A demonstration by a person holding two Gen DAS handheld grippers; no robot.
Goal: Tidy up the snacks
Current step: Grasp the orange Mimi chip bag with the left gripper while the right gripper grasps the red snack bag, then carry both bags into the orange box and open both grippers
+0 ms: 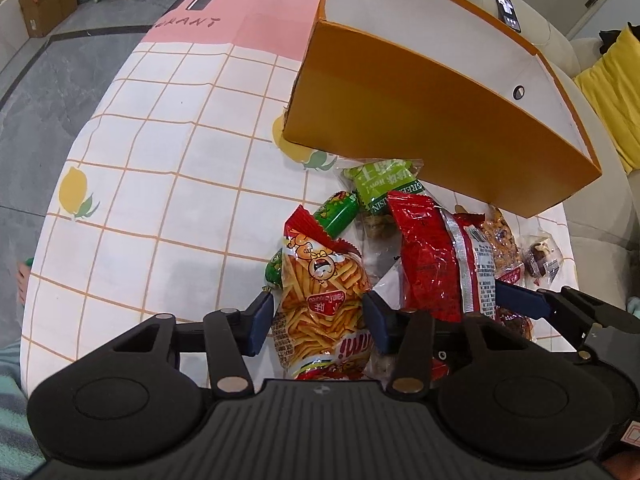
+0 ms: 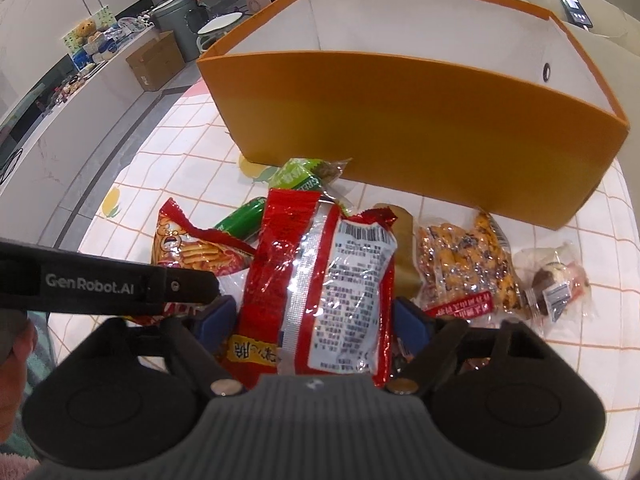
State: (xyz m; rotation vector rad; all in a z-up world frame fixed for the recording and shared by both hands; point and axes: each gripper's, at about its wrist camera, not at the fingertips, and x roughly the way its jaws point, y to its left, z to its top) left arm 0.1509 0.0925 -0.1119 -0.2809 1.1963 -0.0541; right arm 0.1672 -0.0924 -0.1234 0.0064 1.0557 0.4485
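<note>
A pile of snack packs lies on the tablecloth in front of an orange box (image 1: 420, 120), which also shows in the right wrist view (image 2: 400, 120). My left gripper (image 1: 318, 314) is shut on a yellow fries bag with a red top (image 1: 320, 280). My right gripper (image 2: 312, 316) is shut on a red foil bag with a white label (image 2: 320, 264); that bag also shows in the left wrist view (image 1: 432, 256). A green sausage (image 1: 336, 210), a green pack (image 1: 380, 184), a nut pack (image 2: 464, 264) and a small clear wrapped sweet (image 2: 552, 284) lie around them.
The table has a white tablecloth with an orange grid and lemons (image 1: 160, 160). A cream sofa with a phone (image 1: 508, 10) and a yellow cushion (image 1: 616, 88) stands behind the box. Grey floor and a cardboard box (image 2: 154, 60) lie to the left.
</note>
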